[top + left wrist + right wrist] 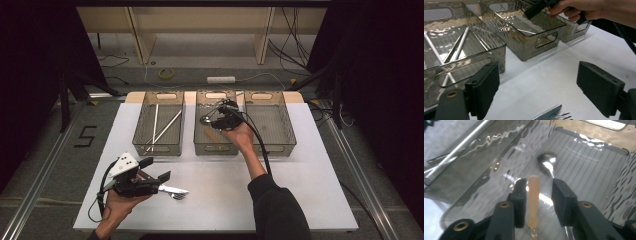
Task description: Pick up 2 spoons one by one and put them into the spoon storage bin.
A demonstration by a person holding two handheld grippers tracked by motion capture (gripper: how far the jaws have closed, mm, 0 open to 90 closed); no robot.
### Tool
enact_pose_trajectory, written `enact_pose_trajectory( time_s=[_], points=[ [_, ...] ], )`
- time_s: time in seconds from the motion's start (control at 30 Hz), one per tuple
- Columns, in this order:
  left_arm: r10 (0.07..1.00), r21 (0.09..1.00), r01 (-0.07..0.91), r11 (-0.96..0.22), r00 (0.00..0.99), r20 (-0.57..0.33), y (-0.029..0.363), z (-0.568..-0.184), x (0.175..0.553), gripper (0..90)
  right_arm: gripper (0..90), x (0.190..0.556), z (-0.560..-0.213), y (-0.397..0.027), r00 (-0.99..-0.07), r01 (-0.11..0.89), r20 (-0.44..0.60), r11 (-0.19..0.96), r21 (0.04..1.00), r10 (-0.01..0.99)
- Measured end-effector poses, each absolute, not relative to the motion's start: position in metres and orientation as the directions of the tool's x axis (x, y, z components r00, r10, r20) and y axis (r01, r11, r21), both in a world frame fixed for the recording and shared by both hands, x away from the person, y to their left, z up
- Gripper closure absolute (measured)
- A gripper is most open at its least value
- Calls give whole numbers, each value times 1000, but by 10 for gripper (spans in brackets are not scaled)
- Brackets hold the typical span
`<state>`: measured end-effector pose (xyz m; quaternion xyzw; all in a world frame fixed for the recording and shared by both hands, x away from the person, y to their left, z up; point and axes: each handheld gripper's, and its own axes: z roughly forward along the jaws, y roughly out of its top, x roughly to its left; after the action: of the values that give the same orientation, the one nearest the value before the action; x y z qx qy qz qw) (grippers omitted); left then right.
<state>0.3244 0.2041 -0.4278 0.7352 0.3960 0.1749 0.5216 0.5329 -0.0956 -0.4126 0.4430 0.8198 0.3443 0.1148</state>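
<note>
Reaching into the middle bin (pixel 215 145) of three clear plastic bins at the far edge of the table (pixel 300 180), the right gripper (pixel 214 120) holds its jaws partly apart over a pale wooden handle (pixel 533 197). In the right gripper view that handle lies between the two black pads with a gap on either side, so nothing presses on it; it rests on the ribbed floor of the bin. A metal spoon (pixel 547 161) lies just beside it, bowl towards the bin's far end, its stem running under the gripper's right-hand pad.

The left gripper (pixel 159 182) sits low near the table's near left corner, held in the person's left hand (pixel 117 205). Its jaws stand wide apart and grip nothing. Just ahead of them on the white tabletop lie a table knife (pixel 547 115) and a fork (pixel 562 117), side by side and touching or nearly so.

The left bin (pixel 159 146) holds several long silver chopsticks (pixel 162 131) lying crossed on its floor. The right bin (pixel 280 145) stands just beside the middle one, and the person's right hand (pixel 239 134) hovers over the gap between them.
</note>
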Motion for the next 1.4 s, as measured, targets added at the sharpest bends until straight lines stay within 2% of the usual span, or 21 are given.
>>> enact_pose_trajectory(
  time_s=[0.23,0.5,0.93,1.4],
  points=[
    [784,900,414,-136,600,-157,210,-429,328,181,460,513,-402,-102,-635,597,135,373,711,761],
    [808,893,433,-122,566,-164,219,-431,336,184,387,467,-391,-118,-689,524,135,360,772,712],
    [816,879,457,-138,555,-160,221,-435,342,186,344,408,-399,-160,-704,469,137,311,826,697],
    [828,865,483,-137,535,-168,225,-438,350,191,340,374,-419,-202,-684,455,164,239,858,711]
  ],
)
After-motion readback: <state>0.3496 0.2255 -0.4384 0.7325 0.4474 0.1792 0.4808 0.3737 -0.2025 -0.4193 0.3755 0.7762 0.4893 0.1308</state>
